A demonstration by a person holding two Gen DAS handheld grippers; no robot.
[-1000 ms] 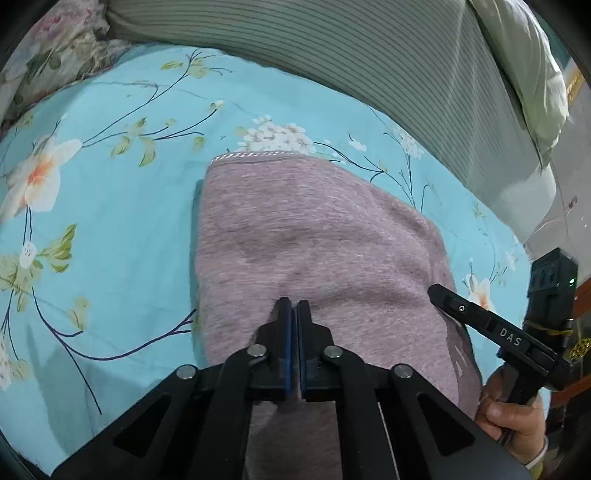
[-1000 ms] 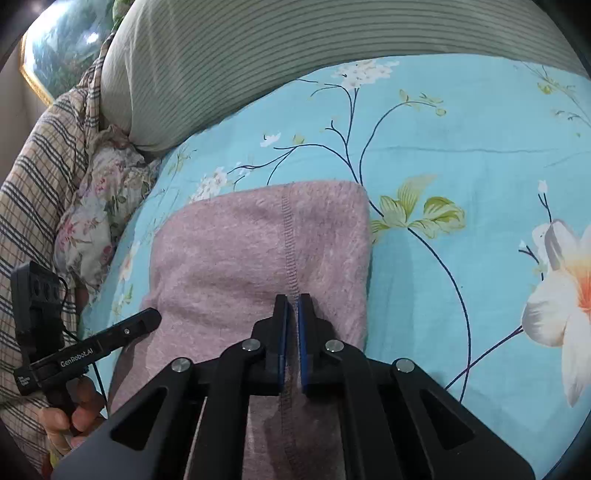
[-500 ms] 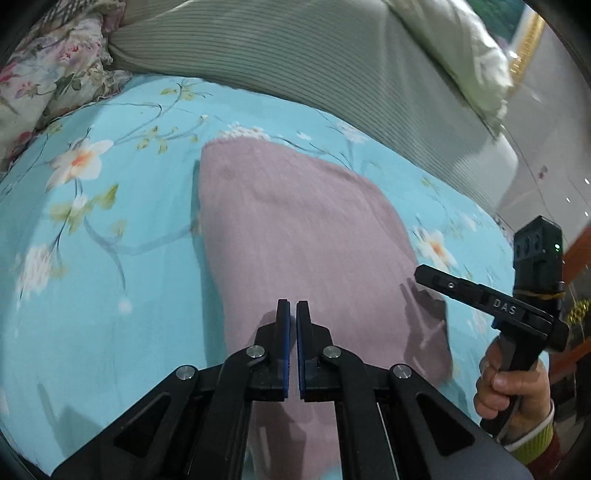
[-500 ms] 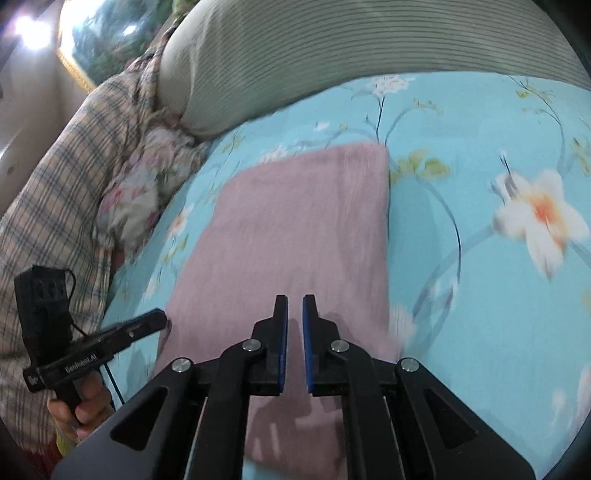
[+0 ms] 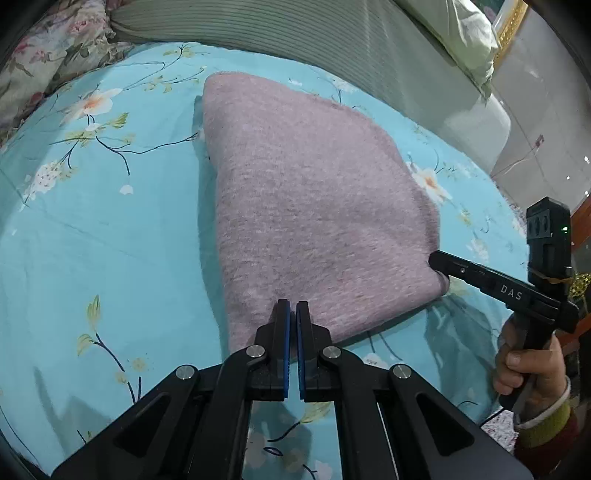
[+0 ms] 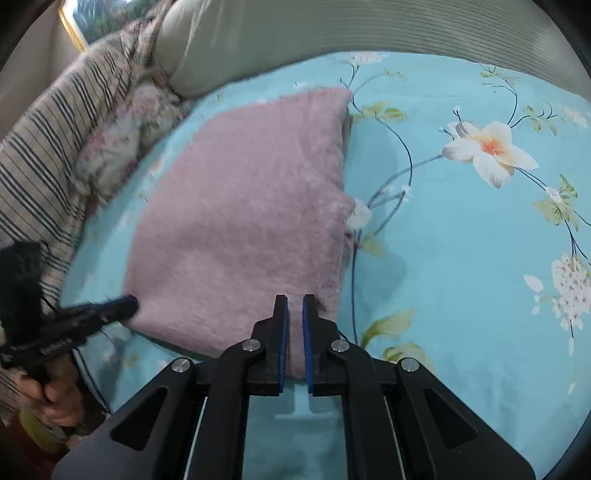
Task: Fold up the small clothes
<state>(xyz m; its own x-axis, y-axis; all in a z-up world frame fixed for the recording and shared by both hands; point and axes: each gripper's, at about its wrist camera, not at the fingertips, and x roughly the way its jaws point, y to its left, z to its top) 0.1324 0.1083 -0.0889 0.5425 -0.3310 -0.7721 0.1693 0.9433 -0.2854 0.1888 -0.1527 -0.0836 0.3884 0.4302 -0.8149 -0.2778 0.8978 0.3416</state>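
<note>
A bed covered by a turquoise sheet printed with white-and-orange blossoms, green leaves and thin dark branches (image 5: 110, 229) fills most of both views; along its far edge lies a long grey-green ribbed bolster cushion (image 5: 295, 40); a pale green plain pillow (image 5: 454, 33) rests on the bolster's right end; a cream floral-print cloth with pink roses (image 5: 48, 55) is bunched at the left corner; a beige blanket with dark stripes and checks (image 6: 48, 147) is heaped beside it; a gilded picture frame (image 6: 72, 31) hangs on the pale wall behind.
</note>
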